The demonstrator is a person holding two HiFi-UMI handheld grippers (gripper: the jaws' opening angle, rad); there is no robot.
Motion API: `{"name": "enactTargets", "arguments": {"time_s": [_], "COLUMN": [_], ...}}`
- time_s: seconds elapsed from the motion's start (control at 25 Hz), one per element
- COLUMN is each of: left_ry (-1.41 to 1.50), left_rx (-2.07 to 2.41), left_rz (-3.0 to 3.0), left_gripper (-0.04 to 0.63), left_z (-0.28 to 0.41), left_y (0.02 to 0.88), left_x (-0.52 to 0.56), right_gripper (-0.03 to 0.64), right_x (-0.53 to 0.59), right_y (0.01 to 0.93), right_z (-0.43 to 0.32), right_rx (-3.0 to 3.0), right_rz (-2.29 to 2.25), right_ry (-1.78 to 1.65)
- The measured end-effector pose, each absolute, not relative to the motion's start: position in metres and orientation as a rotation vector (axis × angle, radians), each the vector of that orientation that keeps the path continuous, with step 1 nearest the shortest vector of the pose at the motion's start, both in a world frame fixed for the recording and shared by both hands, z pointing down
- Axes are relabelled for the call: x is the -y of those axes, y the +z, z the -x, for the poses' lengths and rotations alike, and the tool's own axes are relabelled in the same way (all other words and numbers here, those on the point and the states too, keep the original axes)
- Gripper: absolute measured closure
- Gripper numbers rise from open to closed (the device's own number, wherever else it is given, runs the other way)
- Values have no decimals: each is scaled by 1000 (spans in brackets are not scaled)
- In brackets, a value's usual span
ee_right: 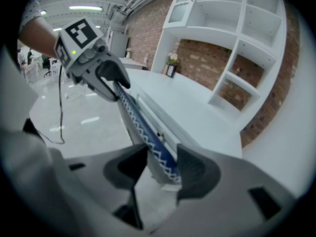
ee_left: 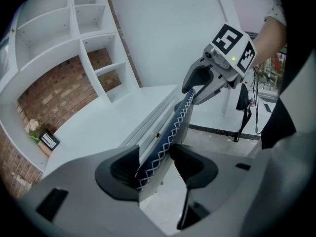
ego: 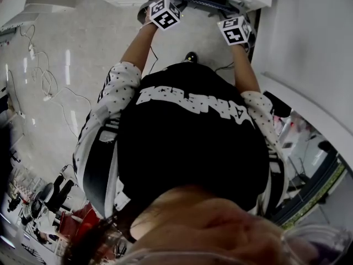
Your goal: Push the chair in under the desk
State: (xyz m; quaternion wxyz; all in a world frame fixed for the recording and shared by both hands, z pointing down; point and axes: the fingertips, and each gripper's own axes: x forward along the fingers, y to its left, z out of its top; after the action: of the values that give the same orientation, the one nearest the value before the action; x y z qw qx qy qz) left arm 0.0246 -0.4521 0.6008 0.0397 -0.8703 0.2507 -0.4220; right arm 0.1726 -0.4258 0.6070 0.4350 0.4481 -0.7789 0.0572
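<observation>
The chair shows only as the top edge of its back [ee_left: 173, 130], dark blue with white zigzag stitching, lying close along the front edge of the white desk [ee_left: 98, 127]. My left gripper [ee_left: 155, 167] straddles that edge near one end. The back rests against the left pad, with a gap before the right pad. My right gripper [ee_right: 160, 169] straddles the chair back [ee_right: 140, 125] further along, with a gap at its left pad. Each gripper shows in the other's view, astride the same edge. In the head view both marker cubes [ego: 164, 12] [ego: 234, 30] are held out ahead of the person.
White shelves [ee_left: 84, 38] stand on the desk against a brick wall [ee_right: 207, 58]. A small flower pot [ee_left: 33, 127] and a picture frame [ee_left: 48, 141] sit at the desk's far end. Cables [ego: 49, 87] trail over the floor at the left. A black strap [ee_left: 243, 112] hangs at the right.
</observation>
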Motion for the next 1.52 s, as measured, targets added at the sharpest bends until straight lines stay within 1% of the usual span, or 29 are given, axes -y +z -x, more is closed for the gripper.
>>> {"name": "enactTargets", "arguments": {"time_s": [0.16, 0.32, 0.44, 0.6, 0.64, 0.68, 0.76, 0.92, 1.0, 1.28, 1.52], "left_ry": [-1245, -1205, -1109, -933, -893, -860, -797, -681, -623, -487, -446], "left_rx": [-793, -855, -948, -1073, -1106, -1138, -1188, -1264, -1287, -1332, -1383], "left_rz": [2721, 2753, 2823, 2890, 2904, 2915, 2933, 2937, 2951, 3007, 3035], "left_gripper": [353, 354, 354, 364, 369, 383, 435, 524, 553, 557, 557], "left_z": [-22, -17, -12, -3, 0, 4, 10, 20, 22, 25, 32], "left_y": [596, 591, 582, 562, 556, 550, 540, 520, 511, 486, 493], "left_x": [449, 448, 449, 447, 446, 444, 437, 425, 421, 396, 384], "right_gripper": [426, 399, 399, 402, 410, 433, 509, 557, 569, 580, 583], "right_x": [422, 420, 416, 409, 408, 406, 400, 391, 390, 372, 363], "right_y": [606, 596, 589, 575, 570, 564, 554, 531, 521, 495, 485], "right_z": [-170, -165, -162, -160, -158, -156, -153, -146, -146, -144, -146], "right_rx": [1932, 1981, 2014, 2043, 2054, 2067, 2097, 2182, 2229, 2345, 2374], "right_rz": [-1119, -1189, -1238, -1283, -1293, -1306, -1341, -1421, -1473, -1561, -1580], "right_ry": [157, 209, 254, 223, 212, 207, 203, 217, 256, 366, 393]}}
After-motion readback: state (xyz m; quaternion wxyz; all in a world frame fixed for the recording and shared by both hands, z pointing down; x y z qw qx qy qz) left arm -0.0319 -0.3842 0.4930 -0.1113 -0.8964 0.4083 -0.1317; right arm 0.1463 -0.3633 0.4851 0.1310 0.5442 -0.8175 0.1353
